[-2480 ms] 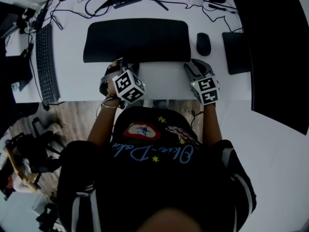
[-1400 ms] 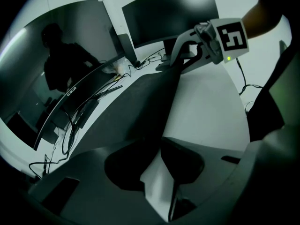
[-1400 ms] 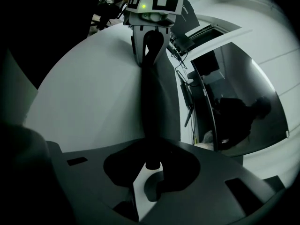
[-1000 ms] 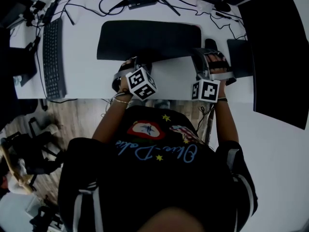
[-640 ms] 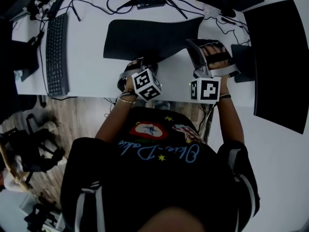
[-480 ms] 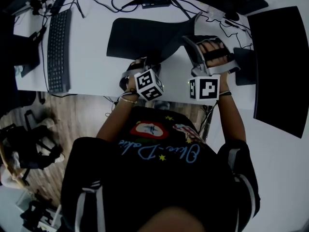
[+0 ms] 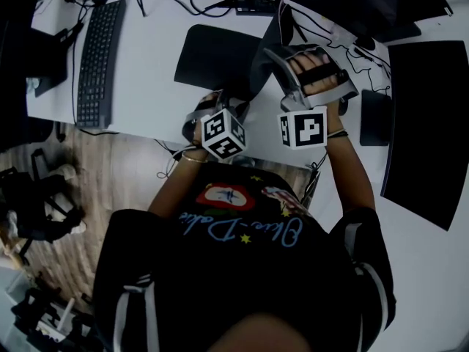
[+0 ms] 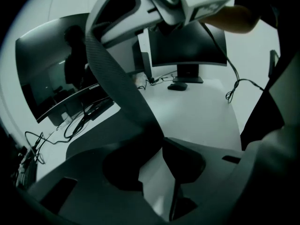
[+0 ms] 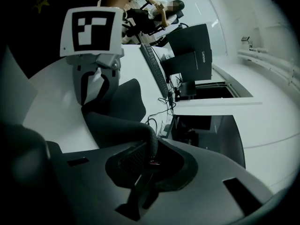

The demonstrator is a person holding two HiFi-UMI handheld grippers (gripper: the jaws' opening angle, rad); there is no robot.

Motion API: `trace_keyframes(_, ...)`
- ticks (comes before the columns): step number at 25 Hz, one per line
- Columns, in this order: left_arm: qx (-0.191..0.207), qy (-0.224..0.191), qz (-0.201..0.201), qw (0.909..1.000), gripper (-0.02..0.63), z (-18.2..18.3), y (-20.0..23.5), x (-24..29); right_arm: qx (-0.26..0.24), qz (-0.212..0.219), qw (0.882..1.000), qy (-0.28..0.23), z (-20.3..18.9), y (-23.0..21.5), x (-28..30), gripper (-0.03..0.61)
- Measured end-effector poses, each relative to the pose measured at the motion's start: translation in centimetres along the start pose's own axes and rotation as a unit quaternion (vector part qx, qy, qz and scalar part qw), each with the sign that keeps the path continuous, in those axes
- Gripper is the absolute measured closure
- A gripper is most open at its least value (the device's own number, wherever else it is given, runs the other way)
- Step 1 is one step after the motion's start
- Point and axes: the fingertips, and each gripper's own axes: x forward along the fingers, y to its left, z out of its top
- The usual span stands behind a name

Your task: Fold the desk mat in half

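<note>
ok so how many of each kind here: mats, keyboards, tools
desk mat: 1
keyboard: 1
tool: 2 (left tool, jaws opening, mat edge at their tips; right tool, shut on the mat)
total: 4

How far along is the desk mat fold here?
Done: the right gripper, shut on one end of the desk mat, holds it raised, curling over the flat half. In hand: the left gripper jaws are opening, bare desk between them. Left: lay the end down, edges matched.
</note>
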Motion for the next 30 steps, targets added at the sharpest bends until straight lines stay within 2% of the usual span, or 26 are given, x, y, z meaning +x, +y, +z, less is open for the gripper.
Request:
trace_keyframes(3, -0.05, -0.025, 0.024, 0.9982, 0.492, -0.6, 1.5, -2.4, -0.028, 0.008, 0.999, -0.024, 1.4, 0.0, 1.0, 0.535)
trace_keyframes(5, -0.093, -0.041, 0.043, 0.9938, 0.492, -1.3, 2.8, -4.1, -0.043, 0.013, 0.998, -0.041, 2.4, 0.1, 1.8, 0.535)
trace_keyframes(9, -0.179, -0.069, 0.078, 0.9784, 0.494, -3.0, 5.3, -7.3, -0.061, 0.027, 0.995, -0.07, 4.5, 0.7, 3.3, 0.534)
trace_keyframes(12, -0.217, -0.082, 0.107, 0.9668, 0.494, -4.2, 7.0, -9.5, -0.07, 0.039, 0.993, -0.09, 6.2, 1.4, 4.7, 0.534)
trace_keyframes(19, -0.251, -0.078, 0.147, 0.9536, 0.494, -7.0, 8.3, -12.2, -0.083, 0.081, 0.984, -0.136, 10.8, 3.9, 7.9, 0.532)
trace_keyframes(24, -0.26, -0.068, 0.161, 0.9496, 0.494, -8.6, 8.5, -13.2, -0.096, 0.114, 0.975, -0.165, 13.6, 6.1, 9.0, 0.531)
trace_keyframes(30, -0.272, -0.071, 0.177, 0.9433, 0.495, -9.5, 9.2, -14.1, -0.093, 0.145, 0.97, -0.171, 15.0, 8.0, 9.8, 0.526)
